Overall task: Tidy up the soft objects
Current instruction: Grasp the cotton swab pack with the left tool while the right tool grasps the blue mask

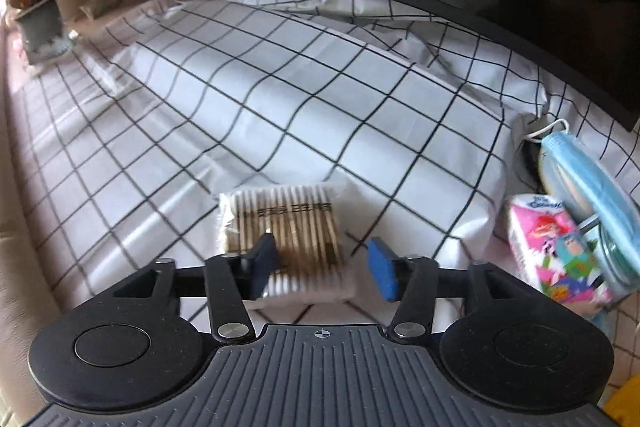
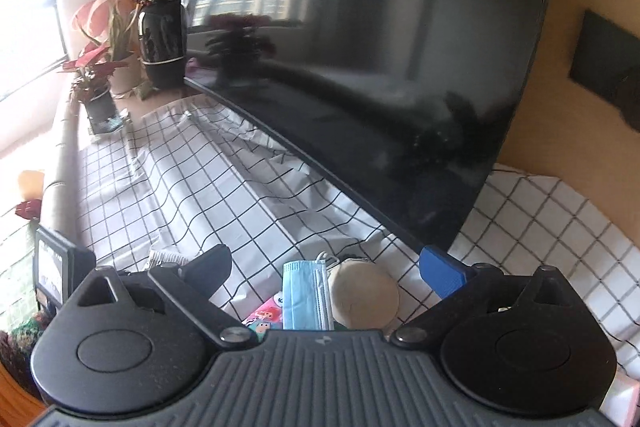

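Note:
A clear packet of cotton swabs [image 1: 280, 227] lies flat on the checked cloth [image 1: 280, 87]. My left gripper [image 1: 322, 263] is open over its near end, with the right pad clear of the packet. To the right, a pink cartoon tissue pack [image 1: 556, 247] and a blue face mask [image 1: 588, 179] lean together. In the right wrist view my right gripper [image 2: 328, 267] hangs open and empty above the mask [image 2: 304, 295], the tissue pack [image 2: 264, 315] and a beige round soft thing [image 2: 364, 295].
A large dark TV screen [image 2: 380, 67] stands along the back, low over the cloth. Potted plants [image 1: 40, 11] and a black vase [image 2: 162, 35] stand at the far left. The cloth [image 2: 224, 195] is rumpled under the screen. A small device with a screen [image 2: 52, 267] shows at left.

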The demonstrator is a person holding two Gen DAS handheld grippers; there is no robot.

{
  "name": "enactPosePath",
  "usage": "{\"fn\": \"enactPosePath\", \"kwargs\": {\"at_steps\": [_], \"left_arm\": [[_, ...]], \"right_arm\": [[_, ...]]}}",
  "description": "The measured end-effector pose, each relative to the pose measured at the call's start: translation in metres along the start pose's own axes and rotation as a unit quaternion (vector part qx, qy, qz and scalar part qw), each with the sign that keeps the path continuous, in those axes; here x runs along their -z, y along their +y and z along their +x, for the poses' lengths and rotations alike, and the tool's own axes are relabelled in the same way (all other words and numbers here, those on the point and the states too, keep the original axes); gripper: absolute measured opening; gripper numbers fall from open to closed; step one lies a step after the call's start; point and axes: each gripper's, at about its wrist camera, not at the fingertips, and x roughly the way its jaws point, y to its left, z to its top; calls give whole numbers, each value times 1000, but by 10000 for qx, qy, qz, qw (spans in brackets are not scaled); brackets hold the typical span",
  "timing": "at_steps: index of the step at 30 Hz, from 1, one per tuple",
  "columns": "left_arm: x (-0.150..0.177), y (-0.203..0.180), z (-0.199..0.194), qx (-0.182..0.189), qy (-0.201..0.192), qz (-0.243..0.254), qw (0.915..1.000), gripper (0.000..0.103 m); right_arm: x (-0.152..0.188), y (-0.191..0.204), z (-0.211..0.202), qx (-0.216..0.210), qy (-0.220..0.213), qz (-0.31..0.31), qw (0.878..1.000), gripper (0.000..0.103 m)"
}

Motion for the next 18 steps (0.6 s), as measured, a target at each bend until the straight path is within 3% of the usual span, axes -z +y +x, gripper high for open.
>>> {"fn": "enactPosePath", "kwargs": {"at_steps": [3,7,18], "left_arm": [[-2,-7,3,-2,16,291,9996,60],[-4,-6,12,-661,-11,941,9934,62],[-27,46,33,-568,-374,52,9977,70]], "right_arm": [[11,-16,11,-138,118,129,9998,101],[27,-35,14,28,22,290,9996,101],[37,-42,53,6,738,118,9972,101]]}}
